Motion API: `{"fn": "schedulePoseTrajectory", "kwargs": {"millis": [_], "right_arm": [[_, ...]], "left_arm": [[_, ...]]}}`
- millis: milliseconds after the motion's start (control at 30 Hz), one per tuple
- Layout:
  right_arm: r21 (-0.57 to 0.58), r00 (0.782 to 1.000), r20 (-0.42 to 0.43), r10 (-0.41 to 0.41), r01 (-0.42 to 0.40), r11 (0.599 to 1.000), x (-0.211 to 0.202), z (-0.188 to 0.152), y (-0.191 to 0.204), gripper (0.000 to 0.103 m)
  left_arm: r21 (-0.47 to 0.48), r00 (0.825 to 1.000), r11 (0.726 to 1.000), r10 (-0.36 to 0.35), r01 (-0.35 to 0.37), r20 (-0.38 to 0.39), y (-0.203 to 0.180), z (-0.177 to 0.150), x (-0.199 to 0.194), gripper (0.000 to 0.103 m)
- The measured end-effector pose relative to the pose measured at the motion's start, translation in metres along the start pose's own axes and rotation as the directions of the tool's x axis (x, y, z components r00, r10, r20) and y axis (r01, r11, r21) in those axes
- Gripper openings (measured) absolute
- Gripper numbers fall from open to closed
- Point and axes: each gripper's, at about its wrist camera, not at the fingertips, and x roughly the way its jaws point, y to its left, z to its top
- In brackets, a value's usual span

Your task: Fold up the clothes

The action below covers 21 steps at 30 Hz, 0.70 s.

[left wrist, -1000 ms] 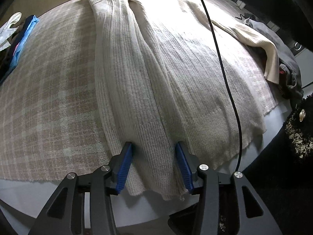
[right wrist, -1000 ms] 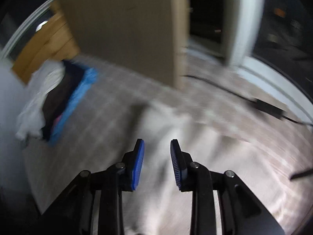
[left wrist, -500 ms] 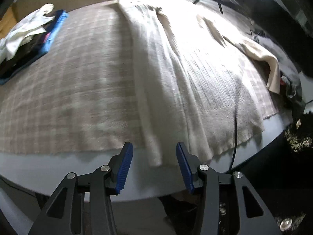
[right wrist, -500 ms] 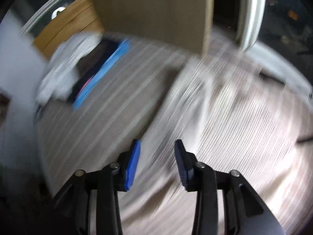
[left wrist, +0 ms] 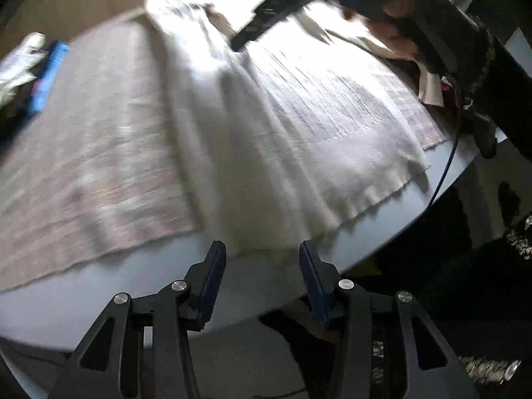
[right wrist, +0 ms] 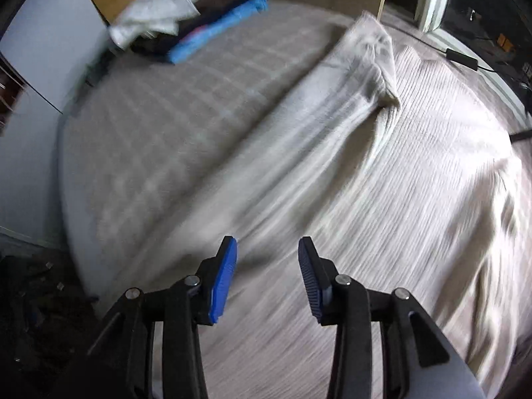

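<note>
Ahead of my fingers I see a grey table (left wrist: 99, 299) spread with a checked cloth (left wrist: 99, 133); a cream sweater (left wrist: 282, 149) lies on it, folded clothes (right wrist: 186, 23) beyond, leftward.

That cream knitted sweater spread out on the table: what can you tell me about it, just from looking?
The cream sweater is a ribbed knit, soft and thick-looking, lying flat on a checked cloth over the table. One sleeve is folded inward along the body; its hem reaches past the cloth's edge at the table's near side. The left gripper hangs open just short of the hem, not touching; the right gripper hangs open above the body.
</note>
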Motion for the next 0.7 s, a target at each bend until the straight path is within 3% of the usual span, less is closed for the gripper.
{"fn": "schedulePoseTrajectory", "kwargs": {"millis": [67, 233, 267, 333, 400, 500, 567, 700], "right_arm": [[0.017, 0.997, 0.016, 0.07, -0.07, 0.997, -0.001, -0.018, 0.016, 0.041], [0.027, 0.998, -0.049, -0.028, 0.029, 0.999, 0.029, -0.05, 0.041, 0.044], [0.088, 0.999, -0.046, 0.024, -0.02, 0.996, 0.018, -0.058, 0.037, 0.044], [0.201, 0.994, 0.05, 0.094, -0.102, 0.974, -0.015, -0.082, 0.023, 0.044], [0.311, 0.978, 0.174, 0.117, -0.167, 0.936, -0.054, -0.111, 0.006, 0.044], [0.507, 0.953, 0.302, 0.001, -0.162, 0.846, -0.107, -0.173, -0.036, 0.045], [0.616, 0.946, 0.318, -0.061, -0.158, 0.771, -0.131, -0.21, -0.063, 0.046], [0.73, 0.943, 0.266, -0.198, -0.063, 0.681, -0.165, -0.256, -0.099, 0.046]], "left_arm": [[-0.013, 1.0, 1.0, 0.018, -0.018, 0.019, 0.002, -0.004, -0.006, 0.044], [-0.018, 0.997, 0.999, 0.047, -0.046, 0.06, 0.004, -0.01, -0.019, 0.044], [-0.011, 0.997, 0.999, 0.049, -0.048, 0.068, 0.004, -0.011, -0.023, 0.044], [0.002, 0.995, 0.999, 0.048, -0.048, 0.085, 0.002, -0.016, -0.031, 0.044], [0.013, 0.993, 0.999, 0.042, -0.043, 0.106, 0.0, -0.021, -0.039, 0.045], [0.051, 0.994, 0.999, -0.012, 0.006, 0.11, -0.02, -0.015, -0.031, 0.045], [0.077, 0.993, 0.996, -0.049, 0.041, 0.111, -0.034, -0.01, -0.026, 0.045], [0.129, 0.986, 0.986, -0.123, 0.109, 0.109, -0.061, -0.001, -0.015, 0.045]]}}
